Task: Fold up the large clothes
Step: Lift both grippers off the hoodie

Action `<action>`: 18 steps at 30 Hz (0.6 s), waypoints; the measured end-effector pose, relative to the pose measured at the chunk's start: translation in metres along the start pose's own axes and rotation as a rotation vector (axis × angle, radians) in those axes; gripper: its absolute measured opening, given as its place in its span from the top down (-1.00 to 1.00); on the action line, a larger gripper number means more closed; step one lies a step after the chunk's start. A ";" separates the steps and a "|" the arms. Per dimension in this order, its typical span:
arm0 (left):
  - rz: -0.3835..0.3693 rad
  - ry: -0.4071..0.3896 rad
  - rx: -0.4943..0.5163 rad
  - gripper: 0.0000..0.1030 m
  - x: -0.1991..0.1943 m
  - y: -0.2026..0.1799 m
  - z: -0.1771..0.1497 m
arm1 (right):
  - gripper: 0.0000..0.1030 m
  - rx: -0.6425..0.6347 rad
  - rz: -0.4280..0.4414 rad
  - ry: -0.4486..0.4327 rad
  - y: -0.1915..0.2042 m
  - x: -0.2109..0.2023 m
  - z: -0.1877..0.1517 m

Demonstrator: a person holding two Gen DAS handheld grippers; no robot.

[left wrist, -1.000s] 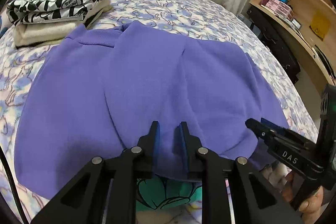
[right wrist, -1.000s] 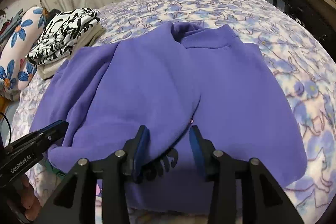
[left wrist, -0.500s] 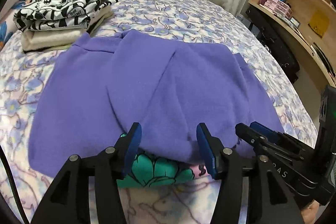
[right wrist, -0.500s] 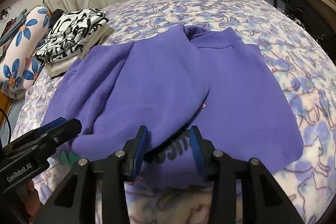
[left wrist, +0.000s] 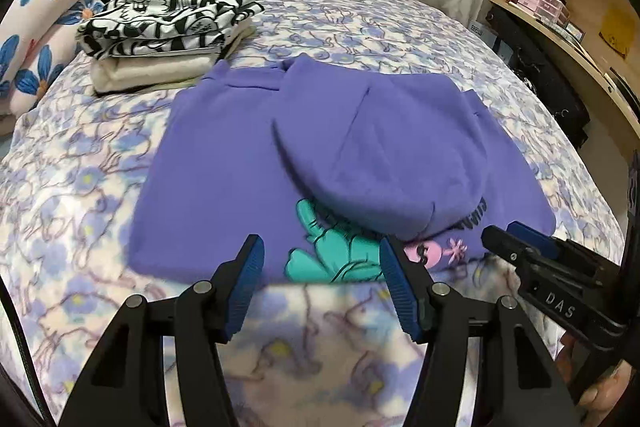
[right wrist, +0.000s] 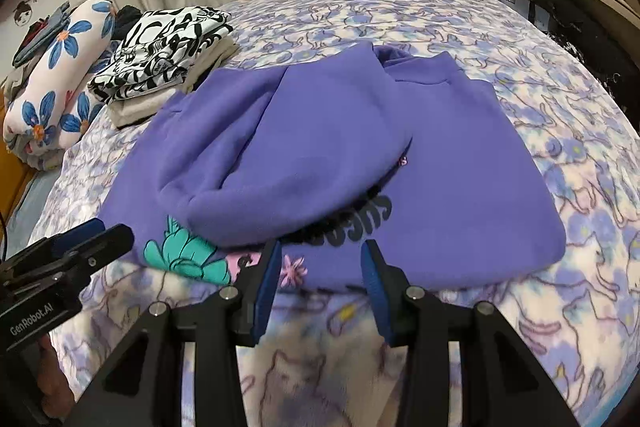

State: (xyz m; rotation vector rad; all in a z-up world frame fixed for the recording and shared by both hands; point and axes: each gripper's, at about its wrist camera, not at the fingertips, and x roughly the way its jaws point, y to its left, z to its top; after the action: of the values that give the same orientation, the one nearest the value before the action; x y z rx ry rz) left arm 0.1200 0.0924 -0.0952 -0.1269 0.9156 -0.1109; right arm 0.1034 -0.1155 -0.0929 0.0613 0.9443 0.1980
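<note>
A purple sweatshirt (left wrist: 248,163) lies on the bed, its upper part and sleeves folded down over the body. A teal and pink print (left wrist: 340,251) shows at the near hem. My left gripper (left wrist: 320,243) hovers just off that hem, its jaws opening, with no cloth between the pads. My right gripper (right wrist: 322,247) stands open before the hem beside the black lettering (right wrist: 352,223), holding nothing. The sweatshirt (right wrist: 460,167) fills the middle of the right wrist view. Each gripper shows in the other's view: right gripper (left wrist: 516,235), left gripper (right wrist: 100,235).
A stack of folded clothes (left wrist: 168,15), black-and-white print over cream, sits at the back left of the bed. A flowered pillow (left wrist: 40,27) lies further left. Wooden shelves and a desk (left wrist: 560,11) stand to the right. The flowered blanket (left wrist: 80,187) surrounds the sweatshirt.
My left jaws went from nearly shut on the purple cloth to wide apart. Both grippers drew back and up from the sweatshirt, uncovering the printed hem and the blanket in front.
</note>
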 end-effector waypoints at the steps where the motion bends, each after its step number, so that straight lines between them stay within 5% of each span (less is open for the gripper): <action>1: 0.002 0.000 0.000 -0.14 -0.002 0.001 -0.002 | 0.20 -0.004 0.001 0.004 0.001 -0.002 -0.002; 9: 0.017 0.015 -0.042 -0.16 -0.014 0.026 -0.017 | 0.20 -0.040 -0.019 -0.001 0.010 -0.013 -0.014; 18: -0.074 0.077 -0.160 -0.17 -0.003 0.058 -0.036 | 0.20 -0.060 -0.010 0.002 0.022 -0.016 -0.022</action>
State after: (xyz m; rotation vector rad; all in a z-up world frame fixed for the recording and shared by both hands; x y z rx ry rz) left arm 0.0919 0.1480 -0.1231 -0.3072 0.9970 -0.1119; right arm 0.0734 -0.0979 -0.0893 0.0011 0.9394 0.2173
